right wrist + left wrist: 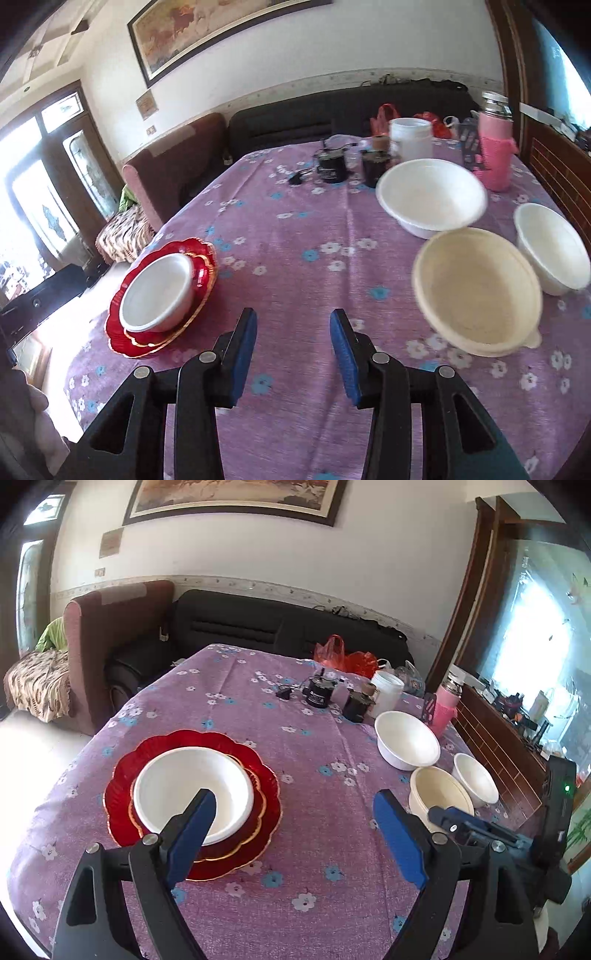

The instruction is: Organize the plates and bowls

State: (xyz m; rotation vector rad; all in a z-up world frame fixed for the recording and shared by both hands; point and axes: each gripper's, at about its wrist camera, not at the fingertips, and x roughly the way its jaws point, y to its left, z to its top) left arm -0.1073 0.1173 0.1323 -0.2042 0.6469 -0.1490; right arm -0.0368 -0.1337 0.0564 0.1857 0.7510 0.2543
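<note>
Four bowls sit on the purple flowered tablecloth (303, 834), and the red scalloped plates (118, 797) serve as the landmark for all of them. Those plates are stacked, a smaller gold-rimmed one lying on a larger one, and a white bowl (188, 786) rests upright in the middle of the stack. Well to the right of the plates stand the other three: a large white bowl (406, 744) farthest back, a cream bowl (437, 792) nearer the camera, and a small white bowl (474, 781) just beside the cream one on its right; in the right wrist view the cream bowl (476, 288) looks almost in contact with both neighbours, though motion blur makes it impossible to tell whether they touch. Beyond the plates, toward the far right corner of the cloth, are two dark jars (319, 692), a white tub (386, 692), a pink-sleeved flask (445, 705) and a red plastic bag (345, 657). Left gripper (295, 805) hangs above the cloth just right of the plates, its blue-padded jaws spread wide with nothing between them; its left pad overlaps the white bowl in view, but contact cannot be judged. Right gripper (293, 325) hovers between the plates and the cream bowl, jaws parted moderately and holding nothing.
</note>
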